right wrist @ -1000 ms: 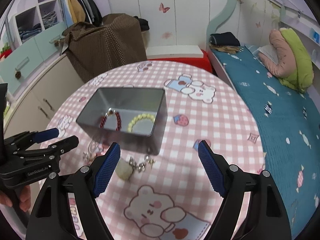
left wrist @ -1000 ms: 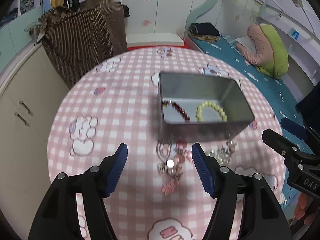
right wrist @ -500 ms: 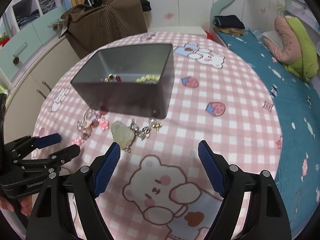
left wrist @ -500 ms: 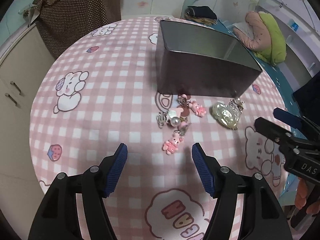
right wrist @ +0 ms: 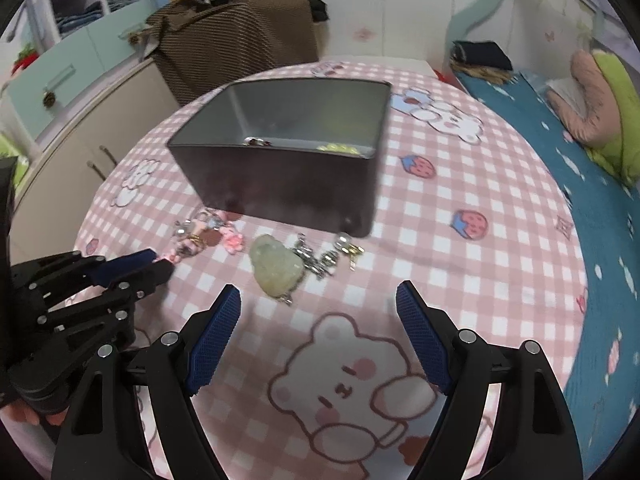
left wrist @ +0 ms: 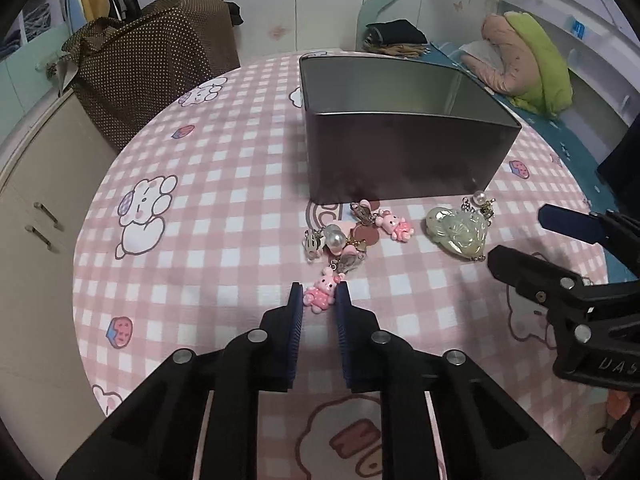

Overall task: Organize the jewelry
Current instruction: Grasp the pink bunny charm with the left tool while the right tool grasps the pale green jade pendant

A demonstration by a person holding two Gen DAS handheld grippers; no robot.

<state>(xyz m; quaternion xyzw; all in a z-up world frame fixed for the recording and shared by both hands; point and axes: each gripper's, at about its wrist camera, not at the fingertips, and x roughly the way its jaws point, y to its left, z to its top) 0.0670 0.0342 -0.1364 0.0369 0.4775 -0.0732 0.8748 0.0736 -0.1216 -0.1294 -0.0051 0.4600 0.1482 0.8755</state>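
- Jewelry is heaped at the centre of the left wrist view, just in front of the grey metal tin (left wrist: pixel 404 152) on the pink checked tablecloth (left wrist: pixel 224 216); a few beads can be made out inside the tin in the right wrist view.
- The pink bear charm (left wrist: pixel 320 295), lowest in the heap, is seen between the blue pads of the left gripper (left wrist: pixel 319 300), whose jaws are closing on it.
- The charm appears linked to the pearl-and-clasp cluster (left wrist: pixel 340 242) above it; the whole tangle could be dragged along or snagged if lifted.
- Only the charm's lower edge looks pinched, so it could be squeezed out.
- The right gripper (right wrist: pixel 318 308) is held wide open and empty, low in its frame, just below the pale green jade pendant (right wrist: pixel 276 270); its chain (right wrist: pixel 320 258) could be caught.
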